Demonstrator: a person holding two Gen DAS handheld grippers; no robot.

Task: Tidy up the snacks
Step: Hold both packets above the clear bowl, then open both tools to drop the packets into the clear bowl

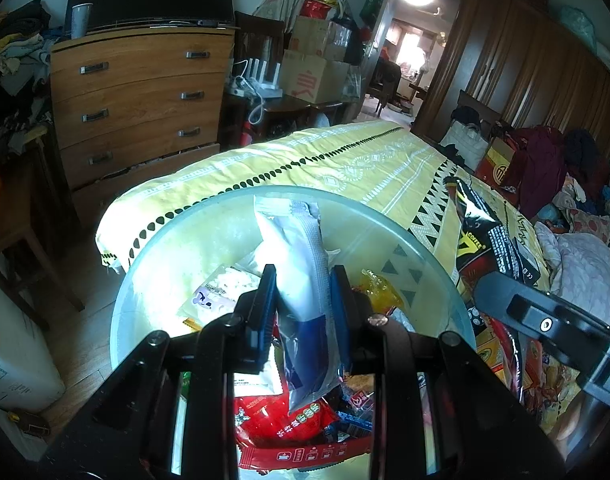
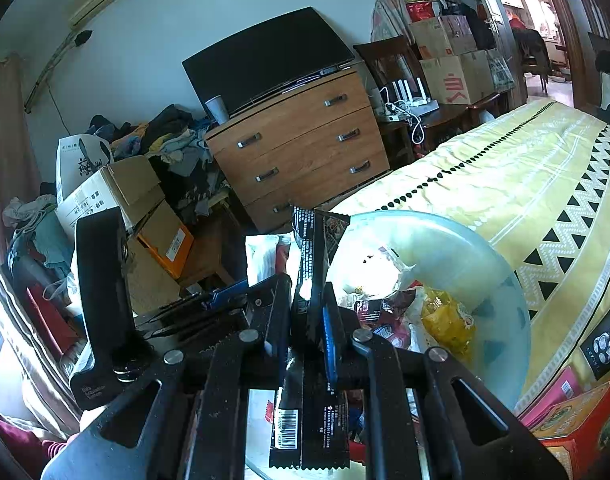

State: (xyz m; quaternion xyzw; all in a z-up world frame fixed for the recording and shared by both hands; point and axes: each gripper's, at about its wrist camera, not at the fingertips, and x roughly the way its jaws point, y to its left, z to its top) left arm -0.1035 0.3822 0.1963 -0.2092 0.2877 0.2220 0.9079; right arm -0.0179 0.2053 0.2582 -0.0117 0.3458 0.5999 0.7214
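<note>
A bed (image 1: 345, 164) under a yellow patterned cover fills the middle of both views, with a wooden dresser (image 1: 141, 96) beyond its foot. On the near end of the bed sits a wide glass bowl (image 1: 177, 248) holding loose snacks, among them a red packet (image 1: 281, 420) and a yellow packet (image 1: 379, 290). The left gripper (image 1: 303, 280) hangs over the bowl, its jaws pinched on a white and blue pouch (image 1: 293, 248) that stands upright between them. The right gripper (image 2: 307, 304), just beside the bowl's rim, is clamped on a black coffee sachet (image 2: 311, 264), also held upright. More snack boxes (image 2: 581, 420) lie on the cover to the right.
</note>
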